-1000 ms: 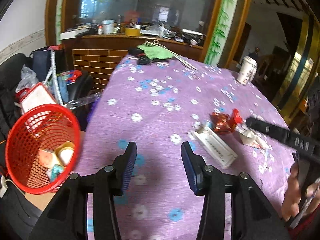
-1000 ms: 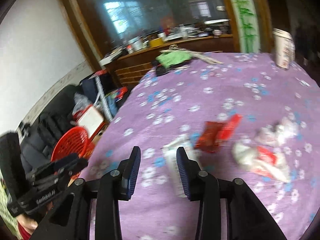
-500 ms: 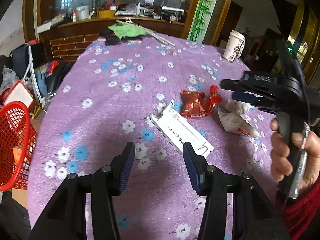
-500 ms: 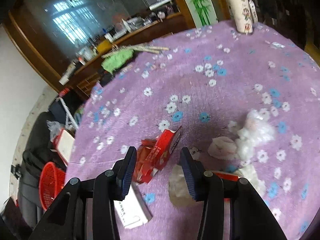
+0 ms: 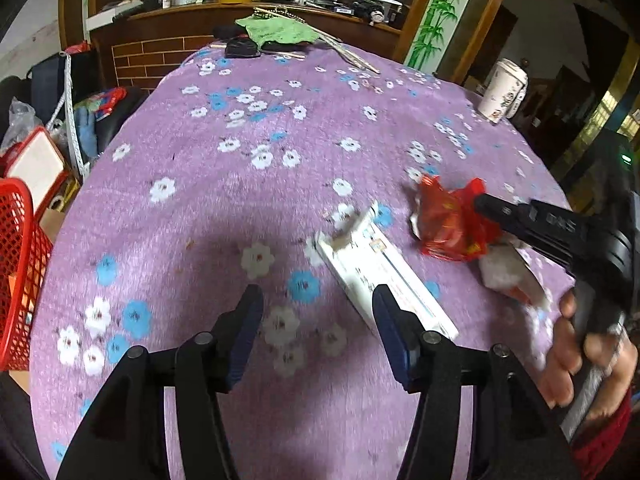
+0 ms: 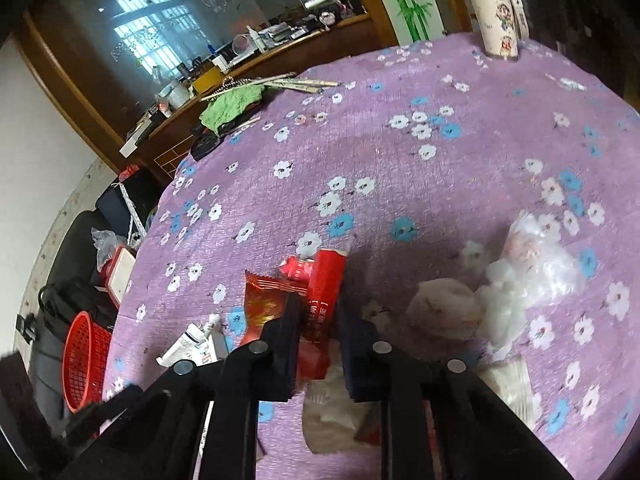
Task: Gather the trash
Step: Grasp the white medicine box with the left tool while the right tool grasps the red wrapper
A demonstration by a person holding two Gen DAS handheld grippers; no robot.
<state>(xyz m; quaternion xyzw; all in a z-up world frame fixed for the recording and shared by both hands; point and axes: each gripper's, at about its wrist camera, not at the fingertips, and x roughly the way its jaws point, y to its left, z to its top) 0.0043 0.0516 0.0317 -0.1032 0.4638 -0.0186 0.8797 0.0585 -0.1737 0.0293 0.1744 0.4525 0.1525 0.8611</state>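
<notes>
Red wrapper [image 6: 320, 300] pinched between closing right gripper [image 6: 318, 316] jaws; left gripper [image 5: 316, 320] opening, nothing inside, white box [image 5: 380, 268] just ahead.

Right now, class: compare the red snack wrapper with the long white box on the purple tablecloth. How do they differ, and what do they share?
The red snack wrapper is crumpled and glossy; the long white box is flat, straight-edged and printed.
The wrapper sits between the closing jaws of the right gripper; the box lies free, just ahead of the left gripper, whose jaws are opening.
Both are litter on the purple tablecloth, outside the red basket.
</notes>
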